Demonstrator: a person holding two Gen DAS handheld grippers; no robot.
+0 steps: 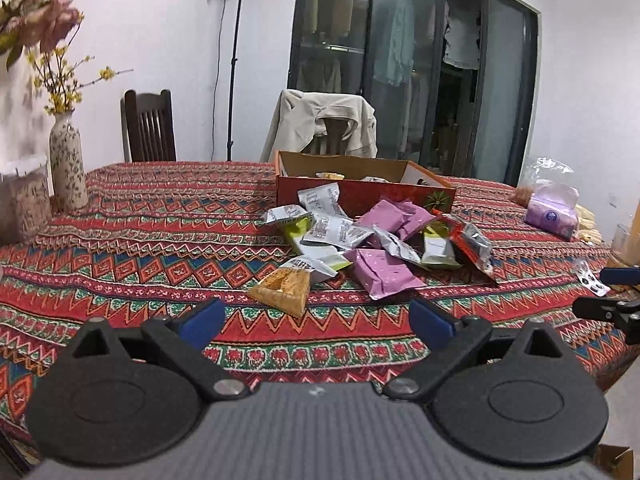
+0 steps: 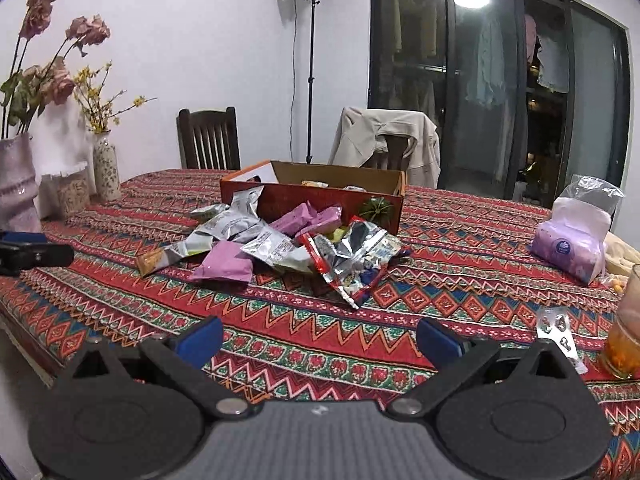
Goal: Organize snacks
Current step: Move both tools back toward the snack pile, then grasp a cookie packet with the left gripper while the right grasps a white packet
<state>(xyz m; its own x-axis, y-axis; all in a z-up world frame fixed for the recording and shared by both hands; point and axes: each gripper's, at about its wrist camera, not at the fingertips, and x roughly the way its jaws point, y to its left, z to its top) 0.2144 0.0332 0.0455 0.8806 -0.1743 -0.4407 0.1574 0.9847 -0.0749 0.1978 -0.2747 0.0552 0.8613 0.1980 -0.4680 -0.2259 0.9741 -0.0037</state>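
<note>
A heap of snack packets [image 1: 360, 236] lies on the patterned tablecloth in front of a red cardboard box [image 1: 360, 190]. The heap holds purple packets [image 1: 384, 272], silver-white packets [image 1: 340, 232], a red-edged foil bag [image 1: 472, 244] and an orange cracker packet [image 1: 286, 286]. My left gripper [image 1: 318, 318] is open and empty, just short of the cracker packet. In the right wrist view the heap [image 2: 288, 244] and box [image 2: 316, 196] lie ahead. My right gripper [image 2: 320, 338] is open and empty, short of the foil bag [image 2: 352, 258]. A few packets lie inside the box.
Vases with flowers [image 1: 68, 160] stand at the table's left. A purple tissue pack [image 2: 568, 248], a glass of drink [image 2: 626, 336] and a small foil strip [image 2: 560, 332] sit at the right. Two chairs [image 2: 208, 140], one draped with a jacket [image 2: 388, 140], stand behind the table.
</note>
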